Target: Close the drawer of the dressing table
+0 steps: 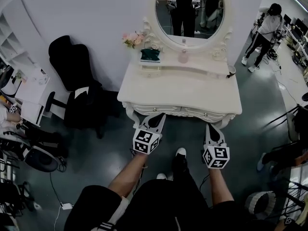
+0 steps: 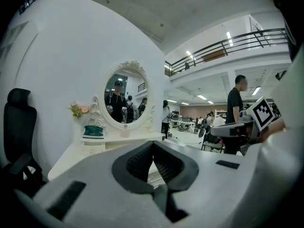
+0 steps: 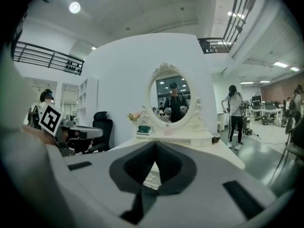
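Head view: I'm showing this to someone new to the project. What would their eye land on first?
First, the white dressing table at centre, topped by its ornate oval mirror, which reflects the person standing before it. Just below, the left gripper and right gripper, both with jaws together, point at the table's front edge. A black chair stands to the table's left.

No legible text, brand, number or sign anywhere, only black-and-white square markers (image 1: 146,142), not readable as characters, on left gripper (image 1: 159,116) and right gripper (image 1: 212,126).
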`<state>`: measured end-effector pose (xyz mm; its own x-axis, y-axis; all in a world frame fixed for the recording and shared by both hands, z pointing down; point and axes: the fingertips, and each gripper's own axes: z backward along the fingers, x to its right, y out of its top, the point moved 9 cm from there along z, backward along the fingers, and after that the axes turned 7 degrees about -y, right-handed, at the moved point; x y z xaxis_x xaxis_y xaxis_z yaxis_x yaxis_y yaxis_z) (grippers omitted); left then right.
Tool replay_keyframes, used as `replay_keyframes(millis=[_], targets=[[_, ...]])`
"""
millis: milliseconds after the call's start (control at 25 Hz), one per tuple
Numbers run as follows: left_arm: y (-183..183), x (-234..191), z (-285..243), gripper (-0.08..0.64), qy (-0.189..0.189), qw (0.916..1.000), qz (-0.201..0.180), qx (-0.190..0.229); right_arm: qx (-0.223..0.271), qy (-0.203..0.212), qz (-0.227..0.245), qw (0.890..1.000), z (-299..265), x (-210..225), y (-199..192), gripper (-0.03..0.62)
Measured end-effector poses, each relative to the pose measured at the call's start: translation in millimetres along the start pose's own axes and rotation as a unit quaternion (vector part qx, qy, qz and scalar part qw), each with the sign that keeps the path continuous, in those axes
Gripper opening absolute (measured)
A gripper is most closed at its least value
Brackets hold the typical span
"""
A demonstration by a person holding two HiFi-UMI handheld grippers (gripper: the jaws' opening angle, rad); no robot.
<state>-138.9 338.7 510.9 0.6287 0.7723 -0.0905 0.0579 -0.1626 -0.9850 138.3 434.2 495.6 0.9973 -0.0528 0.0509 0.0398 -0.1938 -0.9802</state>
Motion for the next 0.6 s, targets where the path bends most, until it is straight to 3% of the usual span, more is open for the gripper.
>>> replay_keyframes(millis=[600], targets=[[39.9,-79.9,-142.7,0.006,0.045,0.9989,0.009,-0.002,-0.002,0.049,0.004,0.999,-174.0,75.7,49.2,-0.002]])
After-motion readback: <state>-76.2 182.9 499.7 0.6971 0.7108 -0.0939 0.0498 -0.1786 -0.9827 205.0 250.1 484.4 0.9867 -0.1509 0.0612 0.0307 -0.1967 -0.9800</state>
